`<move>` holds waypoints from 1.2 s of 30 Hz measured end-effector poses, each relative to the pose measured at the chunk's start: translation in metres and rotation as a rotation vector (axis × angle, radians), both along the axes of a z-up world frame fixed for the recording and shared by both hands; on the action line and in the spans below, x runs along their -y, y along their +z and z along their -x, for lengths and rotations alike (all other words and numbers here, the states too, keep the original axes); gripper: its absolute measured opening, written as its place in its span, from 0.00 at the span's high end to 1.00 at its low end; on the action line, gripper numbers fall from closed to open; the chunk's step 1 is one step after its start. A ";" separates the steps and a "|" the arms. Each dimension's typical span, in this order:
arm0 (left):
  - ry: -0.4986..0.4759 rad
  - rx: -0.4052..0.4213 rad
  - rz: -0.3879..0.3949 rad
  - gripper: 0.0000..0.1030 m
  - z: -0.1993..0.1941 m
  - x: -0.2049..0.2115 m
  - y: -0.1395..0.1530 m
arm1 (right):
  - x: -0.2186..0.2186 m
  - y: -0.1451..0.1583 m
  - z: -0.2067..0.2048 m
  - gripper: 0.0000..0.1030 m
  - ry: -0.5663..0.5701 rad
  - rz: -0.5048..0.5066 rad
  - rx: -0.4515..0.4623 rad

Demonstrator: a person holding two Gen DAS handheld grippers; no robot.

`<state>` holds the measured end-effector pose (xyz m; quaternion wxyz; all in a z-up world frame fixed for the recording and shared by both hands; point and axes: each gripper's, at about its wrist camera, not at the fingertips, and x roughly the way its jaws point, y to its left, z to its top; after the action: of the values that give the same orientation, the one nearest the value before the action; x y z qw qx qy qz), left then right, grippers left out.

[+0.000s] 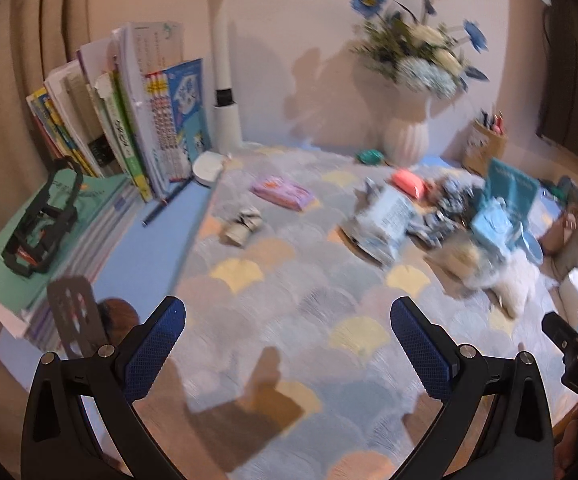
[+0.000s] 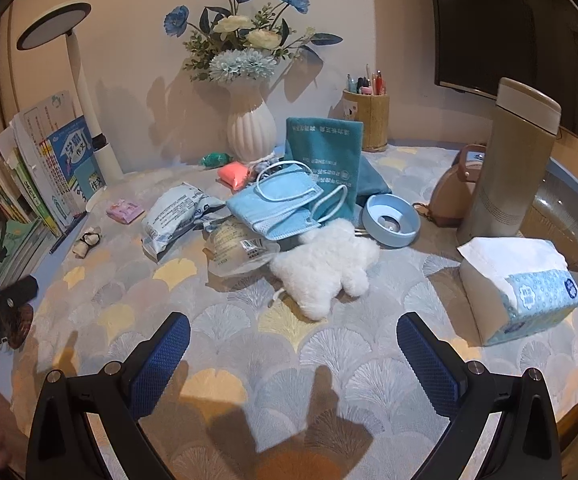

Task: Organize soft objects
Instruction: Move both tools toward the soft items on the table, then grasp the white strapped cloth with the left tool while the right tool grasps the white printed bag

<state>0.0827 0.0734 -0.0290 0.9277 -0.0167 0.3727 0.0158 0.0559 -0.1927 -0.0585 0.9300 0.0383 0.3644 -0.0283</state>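
Both grippers released and empty above the worktop; soft objects heaped mid-frame.

Left wrist view: left gripper (image 1: pixel 287 322) stands spread, holding nothing; the frame is motion-blurred. The soft-object pile (image 1: pixel 461 220) lies right of centre, well apart. Risk: a grasp attempted through blur could miss. Right wrist view: right gripper (image 2: pixel 293 338) is likewise spread and empty. The white plush toy (image 2: pixel 325 268) sits centre, touching the blue face masks (image 2: pixel 279 206) and teal cloth (image 2: pixel 323 152). Risk: pulling one may drag its neighbours. The pen holder (image 2: pixel 367 122), upper right, holds pens; the vase (image 2: pixel 251 128) holds flowers.
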 end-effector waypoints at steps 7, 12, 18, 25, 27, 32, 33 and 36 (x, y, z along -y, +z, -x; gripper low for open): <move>0.048 0.014 0.007 0.01 -0.048 -0.037 0.024 | -0.028 0.030 -0.036 0.00 0.144 -0.028 0.020; 0.041 0.015 0.013 0.01 -0.091 -0.042 0.009 | -0.063 0.041 -0.084 0.00 0.213 -0.079 0.000; 0.039 -0.026 0.043 0.02 -0.133 -0.052 -0.043 | -0.093 0.023 -0.149 0.06 0.238 -0.138 -0.085; 0.034 -0.101 0.056 0.06 -0.169 -0.058 -0.087 | -0.111 -0.024 -0.219 0.06 0.188 -0.222 -0.246; 0.025 -0.111 0.042 0.07 -0.169 -0.056 -0.095 | -0.117 -0.037 -0.230 0.06 0.169 -0.202 -0.285; -0.002 -0.114 0.022 0.08 -0.166 -0.051 -0.101 | -0.126 -0.062 -0.247 0.06 0.142 -0.181 -0.340; -0.003 -0.112 0.021 0.13 -0.165 -0.051 -0.102 | -0.126 -0.066 -0.248 0.06 0.138 -0.174 -0.344; -0.007 -0.143 0.025 0.39 -0.168 -0.052 -0.109 | -0.127 -0.069 -0.248 0.11 0.122 -0.140 -0.320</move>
<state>0.2507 0.1255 -0.1375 0.8985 -0.0258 0.4381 0.0088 0.3037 -0.0653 -0.1271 0.8551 0.0759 0.5106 0.0478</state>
